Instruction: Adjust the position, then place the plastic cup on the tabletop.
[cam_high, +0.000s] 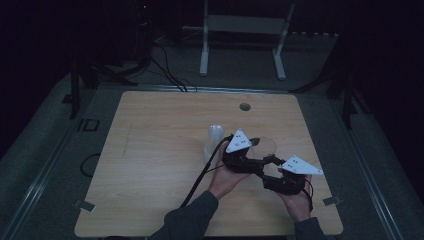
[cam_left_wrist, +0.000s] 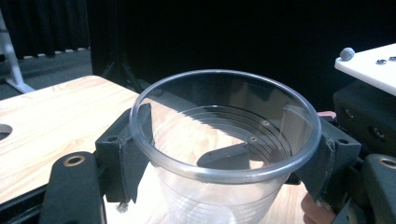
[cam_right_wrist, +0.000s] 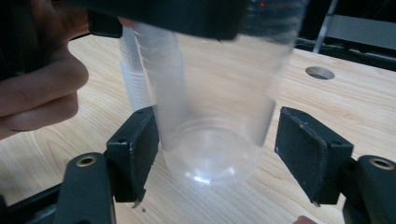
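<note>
**Clear cup clamped in our left gripper, right jaws standing wide around its base**

We are holding a clear, ribbed plastic cup (cam_left_wrist: 224, 154) in our left gripper (cam_left_wrist: 224, 154), with the two black jaws pressing against opposite sides of the cup just beneath its rolled rim. The jaws are spread about as wide as the cup itself, and the cup is sitting upright between them with its mouth open toward the camera. Through the cup wall we are seeing the light wooden table (cam_left_wrist: 51, 121) underneath.

We are keeping our right gripper (cam_right_wrist: 219, 149) lower down, at the level of the cup's (cam_right_wrist: 210, 140) base. Its jaws are standing apart, wider than the cup's bottom. The left-hand pad in the right gripper view is lying right against the cup wall, though we cannot tell whether it is truly touching; the other pad is standing clear, with a gap of table showing between it and the cup. Just behind the held cup, a stack of pale translucent plastic cups (cam_right_wrist: 133, 79) is standing on the table.

In the high view, both our hands are meeting over the right half of the table (cam_high: 150, 165), the left gripper (cam_high: 252, 145) and right gripper (cam_high: 274, 162) close together, and the stack of cups (cam_high: 215, 140) is standing just to the left of them. A round hole (cam_high: 244, 106) is sitting near the table's far edge.
</note>
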